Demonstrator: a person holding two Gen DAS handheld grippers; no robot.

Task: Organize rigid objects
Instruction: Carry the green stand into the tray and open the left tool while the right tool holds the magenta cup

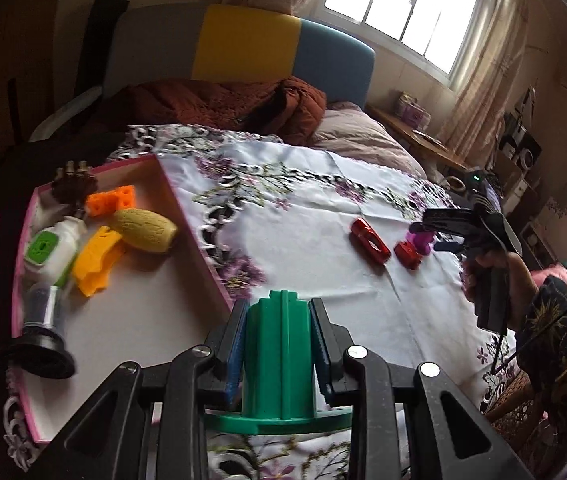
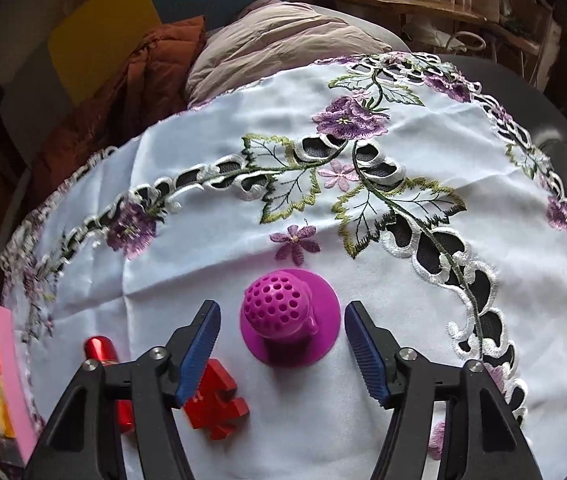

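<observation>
My left gripper [image 1: 277, 350] is shut on a green plastic part [image 1: 277, 356] with a round flange, held just right of the pink-rimmed tray [image 1: 203, 256]. The tray holds an orange block [image 1: 111, 198], a yellow ribbed piece [image 1: 143, 230], a yellow-orange piece [image 1: 93, 260], a white and green bottle [image 1: 49, 250], a brown toothed piece [image 1: 73, 184] and a clear and black part [image 1: 41, 328]. My right gripper [image 2: 281, 350] is open, its jaws on either side of a magenta perforated part [image 2: 289, 316] on the cloth. That gripper also shows in the left wrist view [image 1: 441, 232].
A long red metal part [image 1: 368, 239] and a small red block [image 1: 407, 255] lie on the embroidered white tablecloth [image 1: 303, 216], left of the magenta part; the block [image 2: 213, 404] sits by my right gripper's left finger. Bedding and a colored headboard lie beyond.
</observation>
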